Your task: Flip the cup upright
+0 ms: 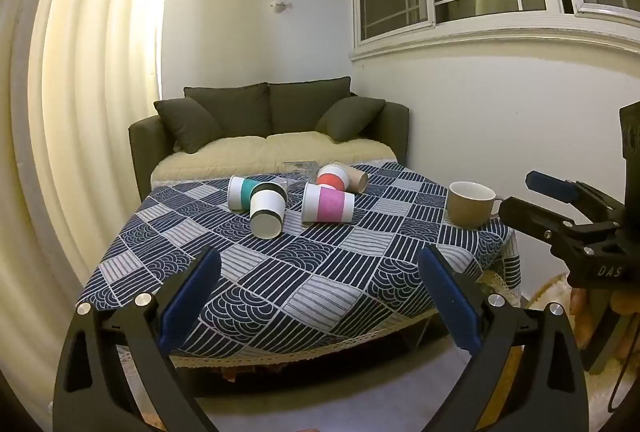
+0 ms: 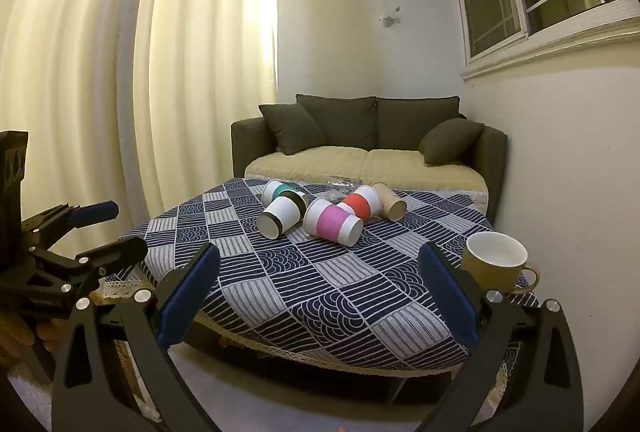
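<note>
Both claws, left claw (image 1: 316,268) and right claw (image 2: 320,268), are hanging wide and empty, well short of the mug (image 2: 494,262). Paper cups are lying toppled beyond the mug; the nearest, the pink cup (image 2: 334,222), is likely wanting a mid-sleeve grip, then a slow tilt onto its base.

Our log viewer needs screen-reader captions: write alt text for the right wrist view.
Several paper cups lie tipped over on a blue patterned tablecloth, and a tan mug stands upright at right. The open right gripper frames the foreground.

The clear box (image 1: 299,168) at twelve o'clock sits half hidden behind cups; its contents stay unreadable.
</note>
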A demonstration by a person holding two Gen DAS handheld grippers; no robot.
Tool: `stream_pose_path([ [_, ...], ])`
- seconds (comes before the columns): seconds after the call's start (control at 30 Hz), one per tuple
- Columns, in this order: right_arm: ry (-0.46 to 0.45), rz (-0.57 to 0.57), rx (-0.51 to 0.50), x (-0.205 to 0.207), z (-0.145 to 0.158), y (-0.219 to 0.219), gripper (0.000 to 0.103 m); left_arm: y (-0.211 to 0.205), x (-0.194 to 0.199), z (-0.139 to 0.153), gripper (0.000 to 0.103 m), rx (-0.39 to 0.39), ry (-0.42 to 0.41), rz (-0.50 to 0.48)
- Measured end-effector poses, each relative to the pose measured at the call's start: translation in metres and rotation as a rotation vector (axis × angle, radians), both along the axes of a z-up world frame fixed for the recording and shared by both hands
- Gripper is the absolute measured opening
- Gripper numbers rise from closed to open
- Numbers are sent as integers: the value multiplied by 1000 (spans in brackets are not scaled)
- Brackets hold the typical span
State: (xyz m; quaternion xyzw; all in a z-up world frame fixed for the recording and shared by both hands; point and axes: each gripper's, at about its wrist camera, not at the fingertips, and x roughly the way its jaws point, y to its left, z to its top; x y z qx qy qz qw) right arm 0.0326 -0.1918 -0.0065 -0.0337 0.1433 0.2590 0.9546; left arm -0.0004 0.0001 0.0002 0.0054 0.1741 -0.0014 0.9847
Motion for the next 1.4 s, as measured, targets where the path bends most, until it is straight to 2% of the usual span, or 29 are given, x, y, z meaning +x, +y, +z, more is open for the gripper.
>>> stream_pose_path([
  [1.4,10,0,-3,1,-2,-2,98,-2,1,2,96,7,13,-2],
])
